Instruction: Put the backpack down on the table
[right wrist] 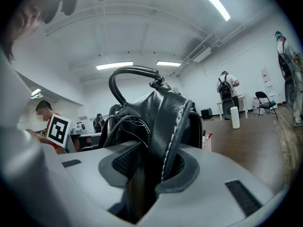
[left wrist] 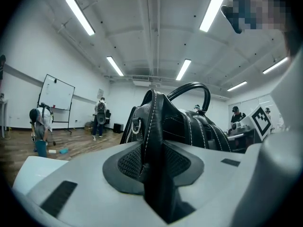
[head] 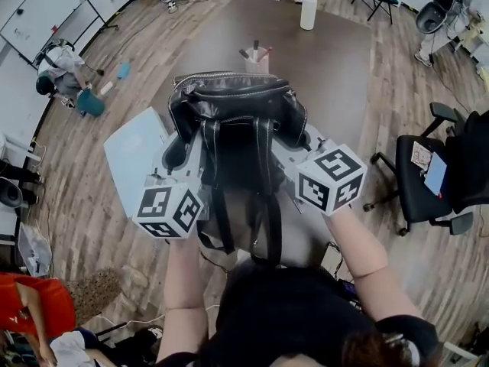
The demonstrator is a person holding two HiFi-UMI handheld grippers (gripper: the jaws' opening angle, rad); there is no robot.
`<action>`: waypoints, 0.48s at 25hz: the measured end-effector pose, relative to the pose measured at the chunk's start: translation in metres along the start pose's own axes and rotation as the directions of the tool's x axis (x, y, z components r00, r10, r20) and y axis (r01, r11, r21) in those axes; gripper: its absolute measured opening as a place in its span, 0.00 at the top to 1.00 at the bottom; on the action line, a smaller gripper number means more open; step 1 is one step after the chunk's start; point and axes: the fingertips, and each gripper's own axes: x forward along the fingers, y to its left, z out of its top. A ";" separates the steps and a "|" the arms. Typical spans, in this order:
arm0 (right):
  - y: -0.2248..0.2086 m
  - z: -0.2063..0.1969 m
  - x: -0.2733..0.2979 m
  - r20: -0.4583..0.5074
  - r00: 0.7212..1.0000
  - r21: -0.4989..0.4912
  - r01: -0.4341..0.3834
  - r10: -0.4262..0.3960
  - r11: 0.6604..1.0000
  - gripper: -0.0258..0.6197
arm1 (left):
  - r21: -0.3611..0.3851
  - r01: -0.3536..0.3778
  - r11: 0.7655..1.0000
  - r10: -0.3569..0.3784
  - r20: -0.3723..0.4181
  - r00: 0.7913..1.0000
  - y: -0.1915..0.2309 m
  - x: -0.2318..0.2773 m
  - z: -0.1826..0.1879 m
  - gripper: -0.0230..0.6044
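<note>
Our left gripper (left wrist: 158, 174) has its jaws closed on a stitched fold of the black leather backpack with white stitching (left wrist: 182, 126). Our right gripper (right wrist: 147, 174) clamps another fold (pads pressing the leather on both sides). In the head view the backpack sits mid-frame, over the dark brown table (head: 336, 60), its straps dangling lower centre.
</note>
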 end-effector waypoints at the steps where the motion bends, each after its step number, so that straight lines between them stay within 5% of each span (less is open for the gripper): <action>1: -0.003 -0.001 0.004 -0.002 1.000 0.005 0.012 -0.012 1.000 0.77 | 0.004 0.008 1.000 -0.008 -0.008 1.000 0.003 0.005 -0.001 0.76; 12: -0.038 -0.024 0.027 -0.026 0.993 0.017 0.119 -0.118 0.993 0.76 | -0.008 0.061 0.998 -0.062 -0.081 0.995 0.021 0.050 -0.033 0.76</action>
